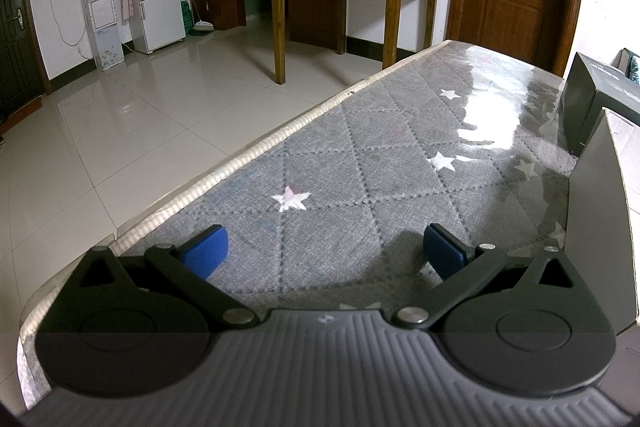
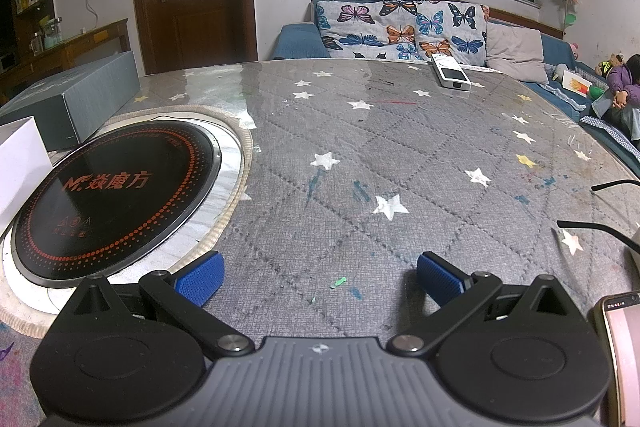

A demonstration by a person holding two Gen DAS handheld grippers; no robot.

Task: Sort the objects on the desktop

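Observation:
My left gripper [image 1: 325, 251] is open and empty, low over the grey star-patterned table cover [image 1: 360, 155]. A grey box [image 1: 600, 227] stands just to its right and a dark box [image 1: 600, 99] lies behind that. My right gripper [image 2: 320, 277] is open and empty over the same cover [image 2: 400, 155]. A white device [image 2: 451, 71] lies at the far edge of the table. A phone [image 2: 624, 351] lies at the lower right, partly cut off. Thin black glasses arms [image 2: 600, 225] poke in from the right.
A round black induction cooker [image 2: 120, 195] is set into the table at the left, with a white box [image 2: 20, 163] and a long grey box [image 2: 80, 95] beside it. The table's left edge [image 1: 224, 175] drops to the tiled floor. A sofa [image 2: 400, 27] stands behind the table.

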